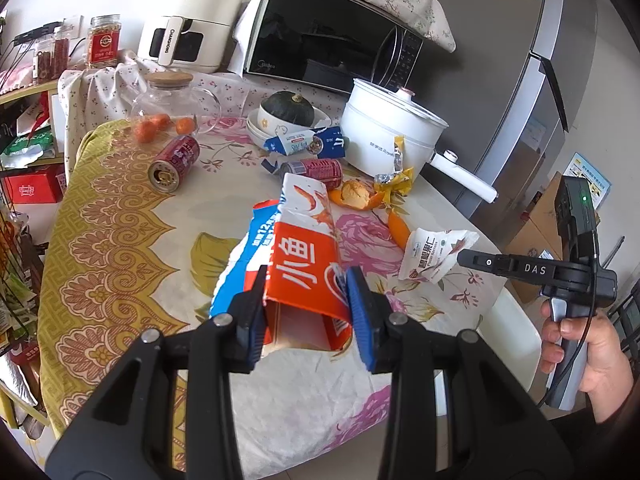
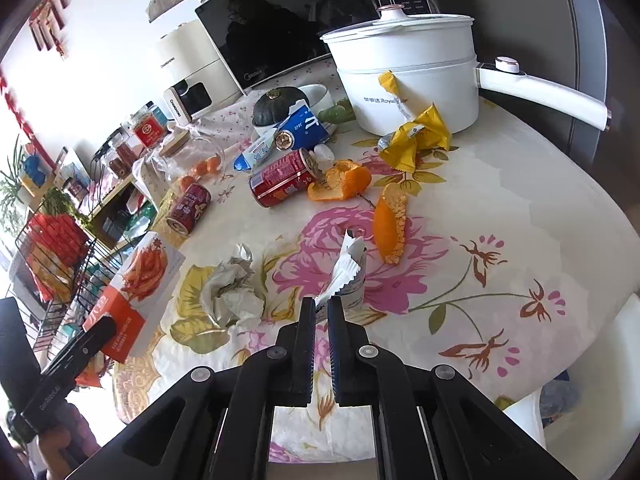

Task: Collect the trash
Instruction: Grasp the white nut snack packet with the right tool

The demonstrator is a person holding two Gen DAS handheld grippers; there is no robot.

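My left gripper [image 1: 306,312] is clamped on the open end of the orange carton [image 1: 304,264], pads pressing its two side walls. I hold it mouth toward me and raised off the tablecloth [image 1: 120,216], most likely so it can take the smaller scraps as a bin.

My right gripper [image 2: 319,314] is pressed nearly together, pinching the crimped edge of a white wrapper [image 2: 347,270]. The wrapper stands up from the pads rather than lying flat, so I judge it lifted clear of the table; a thin edge grip suits a limp packet.

Just beside it to the left lies a crumpled tissue [image 2: 234,288], uncollected. Further out: two pieces of orange peel [image 2: 390,224], one by the wrapper and one touching a red can [image 2: 282,178] on its side; a second can [image 2: 189,208] well apart to the left; a yellow wrapper [image 2: 416,138] against the white pot [image 2: 412,80]; a torn blue carton [image 2: 298,126] by the squash [image 2: 276,106].

Most trash remains on the table. Risk: the wrapper slipping from so narrow a pinch.
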